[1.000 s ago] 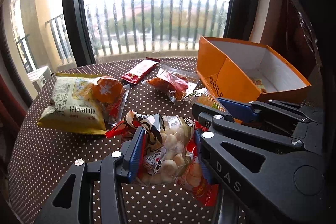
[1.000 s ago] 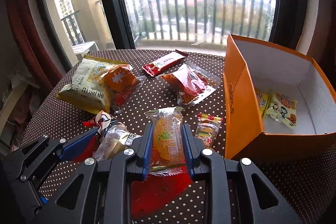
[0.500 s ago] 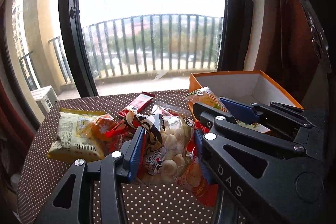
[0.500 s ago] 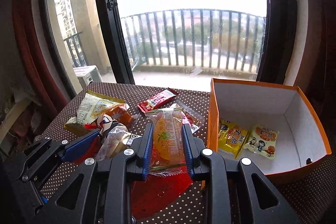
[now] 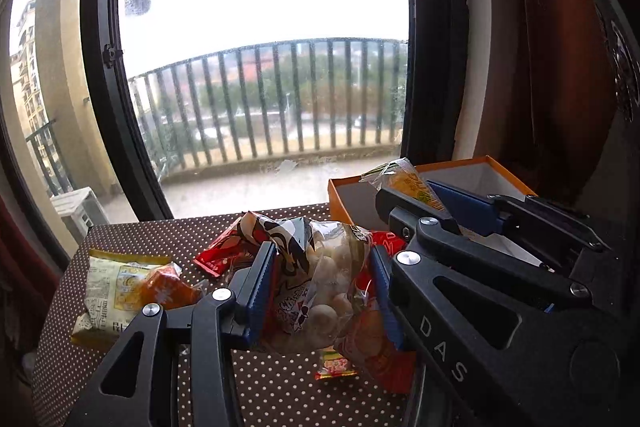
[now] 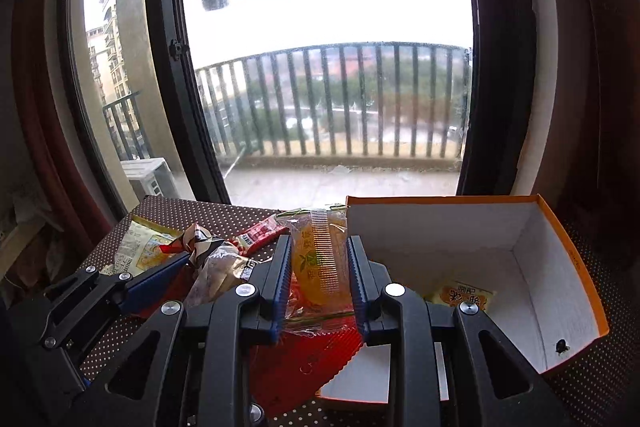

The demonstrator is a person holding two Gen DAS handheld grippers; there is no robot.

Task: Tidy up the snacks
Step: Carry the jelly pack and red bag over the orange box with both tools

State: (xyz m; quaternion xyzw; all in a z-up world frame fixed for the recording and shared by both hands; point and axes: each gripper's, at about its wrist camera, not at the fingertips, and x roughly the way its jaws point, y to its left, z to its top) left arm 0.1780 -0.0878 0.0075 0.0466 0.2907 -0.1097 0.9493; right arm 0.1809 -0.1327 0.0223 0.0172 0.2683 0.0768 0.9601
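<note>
Both tools are held side by side above the brown white-dotted tabletop (image 5: 160, 239), pointing downward toward the window.

The left tool (image 5: 324, 291) is clenched on a clear crinkled bag of round white snack balls (image 5: 324, 287); its blue pads press both sides of the bag, and the bag hangs clear of the tabletop.

The right tool (image 6: 320, 279) is clenched on a transparent orange-and-yellow snack packet (image 6: 318, 259), held upright just beside the near left corner of the open orange cardboard box with white interior (image 6: 568, 259).

The box stands at the right of the tabletop, its top fully open. One small yellow printed packet (image 6: 464, 297) lies on its floor; the rest of the floor is bare.

Left of the tools, a large yellow-and-white bag (image 5: 116, 287) and a slim red bar wrapper (image 6: 258, 237) lie on the tabletop.
</note>
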